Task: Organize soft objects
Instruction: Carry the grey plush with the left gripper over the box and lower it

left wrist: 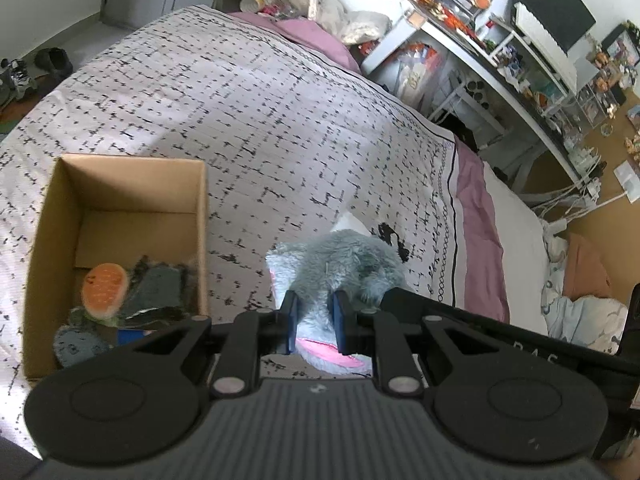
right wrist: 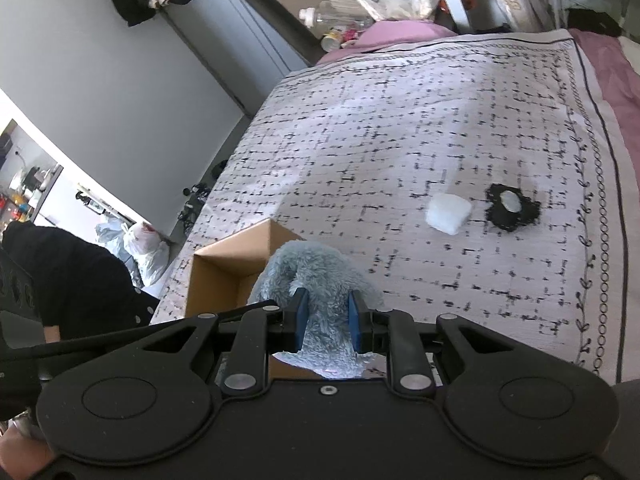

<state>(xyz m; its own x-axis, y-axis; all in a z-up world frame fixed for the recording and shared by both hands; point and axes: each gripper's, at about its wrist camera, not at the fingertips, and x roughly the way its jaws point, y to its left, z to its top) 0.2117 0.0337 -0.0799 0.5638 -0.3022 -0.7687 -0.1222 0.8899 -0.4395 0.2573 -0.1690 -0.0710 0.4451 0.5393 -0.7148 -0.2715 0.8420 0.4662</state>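
**Both tongs on the plush — the box lies off to the left**

The grey-blue plush toy is up off the bed, strung between two grips. In the left wrist view it fills the lower middle of the frame, a pink patch showing at its near end; in the right wrist view the same fur sits lower centre, partly covering the box corner behind it. Its long axis seems to run from one grip to the other, though how far it sags between them I can't tell.

The cardboard box is what matters next — lower left in the left wrist view, open-topped, with an orange-faced soft piece and dark fuzzy items already inside. So the left side of the load looks nearer the box, and I'd judge the carry goes that way.

The left tongs are pinching the plush, blue pads sunk into the fur; the right tongs are pinching its other end. Both point steeply downward at the patterned bedspread.

Further out, a white soft block and a black item wait at the right of the right wrist view.
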